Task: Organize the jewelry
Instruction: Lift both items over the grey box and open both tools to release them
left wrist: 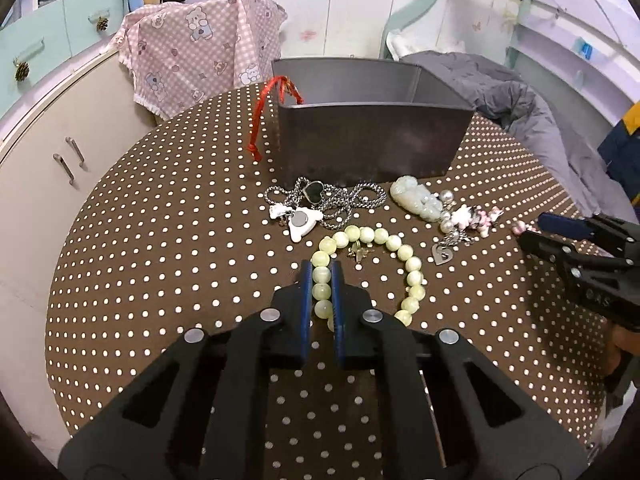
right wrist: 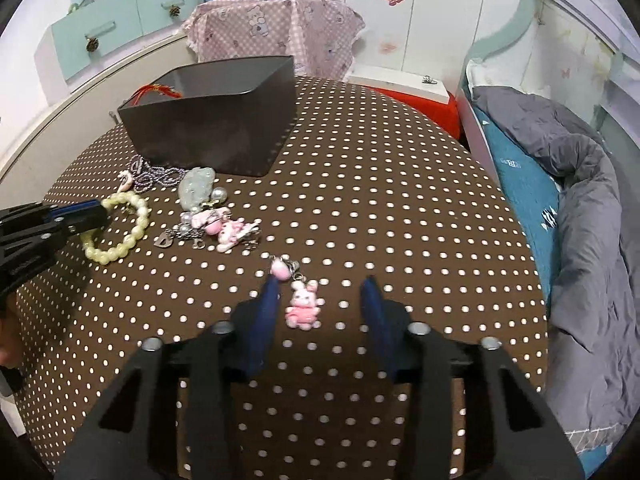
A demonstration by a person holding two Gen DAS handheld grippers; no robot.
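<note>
On the bench, which carries a brown cloth with white dots, loose jewelry lies in front of a dark grey box. The box stands upright toward the far side of the bench. A red cord hangs over the box's left rim, with its free end resting on the cloth.

Left tongs: the blue-padded fingers are closed on a pale green bead bracelet, with several beads clamped between the pads. The rest of the bracelet curves to the right on the cloth. A small gold charm lies inside the loop.

Right tongs: the fingers are spread wide apart and grip nothing. A pink rabbit charm lies on the cloth between them, nearer the left finger. Its chain leads to a pink bead just beside that fingertip.

Other items, near the box:
- A silver chain necklace with a black heart pendant, in a heap against the box's front wall.
- A white charm with a round metal disc, touching the chain.
- A pale jade carving, to the right of the chain.
- A cluster of pink and white charms with silver beads, just beside the carving.
- A silver heart tag, at the near edge of that cluster.

A bed with a grey quilt stands to the right of the bench.
</note>
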